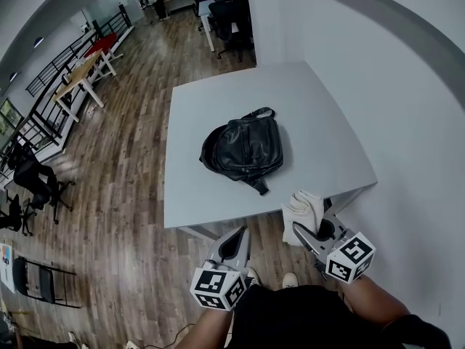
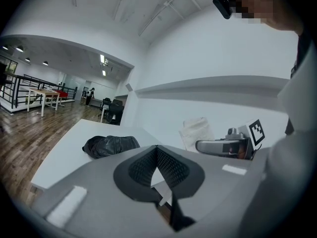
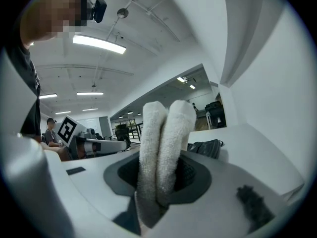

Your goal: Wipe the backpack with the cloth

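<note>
1. Nearest the person, the left gripper is held low in front of the body, short of the table. In the left gripper view its jaws are seen brought together at the tips. Nothing is caught between them.

2. Beside it, the right gripper is clamped on a folded white cloth. In the right gripper view the cloth stands upright between the jaws as two thick folds, gripped at its lower part.

3. The cloth is held by the table's near right corner. Contact with the tabletop cannot be confirmed from any view.

4. Further out, the black backpack is found lying flat near the middle of the table, with a strap trailing toward the near edge. It is well apart from both grippers and is touched by neither. It is also noted in the left gripper view and the right gripper view.

5. Beyond the table, a wooden floor and desks with chairs are recorded. These have no bearing on the task.

6. Assessment: the cloth is in hand, so pick-up is judged complete. No wiping contact is evident. The whole of the wiping is judged outstanding: the cloth is to be carried forward to the backpack and passed over its surface, with the empty left gripper available to steady the bag.
</note>
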